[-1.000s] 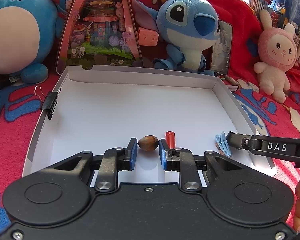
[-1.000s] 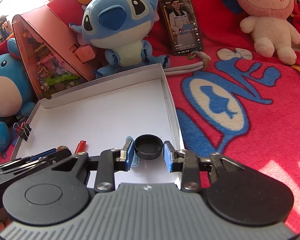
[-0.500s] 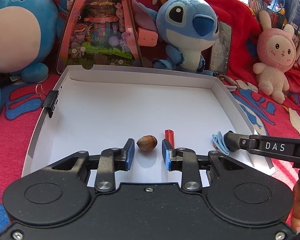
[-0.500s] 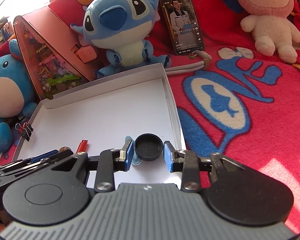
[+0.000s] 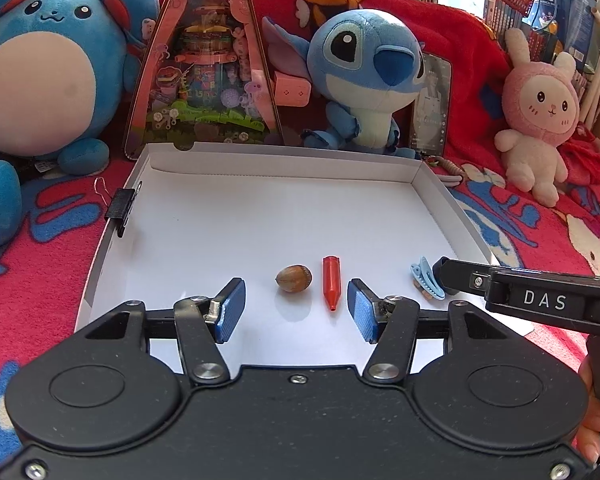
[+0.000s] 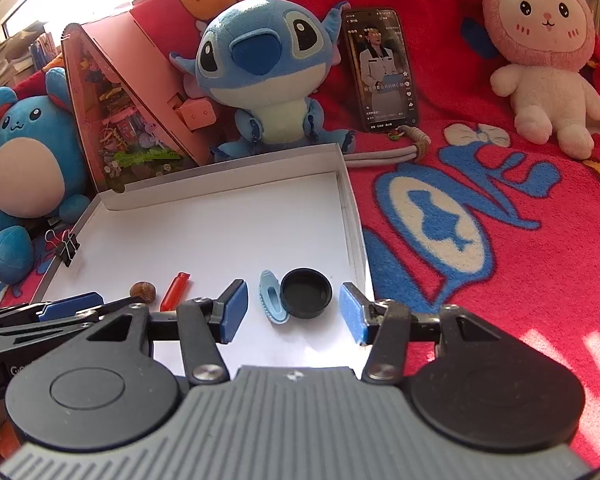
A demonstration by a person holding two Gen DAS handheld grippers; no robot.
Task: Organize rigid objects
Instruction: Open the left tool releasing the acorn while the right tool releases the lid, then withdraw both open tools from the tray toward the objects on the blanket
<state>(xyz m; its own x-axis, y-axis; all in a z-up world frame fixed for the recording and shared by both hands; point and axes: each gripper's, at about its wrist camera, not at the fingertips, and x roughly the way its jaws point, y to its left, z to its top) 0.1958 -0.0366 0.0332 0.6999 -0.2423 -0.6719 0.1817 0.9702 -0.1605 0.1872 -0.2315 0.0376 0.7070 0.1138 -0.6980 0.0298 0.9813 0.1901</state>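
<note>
Along the near edge of the shallow white cardboard tray [image 5: 440, 200], four small items lie in a rough row on its floor: a brown hazelnut [image 5: 294, 278], a red plastic cap with a tapered tip [image 5: 331, 284] just right of it, a pale blue hair clip [image 6: 273, 297] further right, and a round black bottle cap [image 6: 306, 293] touching the clip, nearest the tray's right wall. Left gripper [image 5: 296, 315]: jaws have just been opening and stand apart; nut and red cap sit in line with the gap, slightly ahead of the pads, neither touched. Right gripper [image 6: 290, 312]: jaws likewise have just been opening, now apart, with clip and black cap lying free between them. Nothing is held by either tool. A black binder clip [image 5: 123, 208] is clamped on the tray's left wall, further back. Judgement: all four loose rigid pieces visible are already inside the tray and lined up, so the sorting looks largely done. No other loose rigid item outside the tray can be made out on the red patterned blanket [image 6: 480, 280]; what remains, if anything, cannot be told.
</note>
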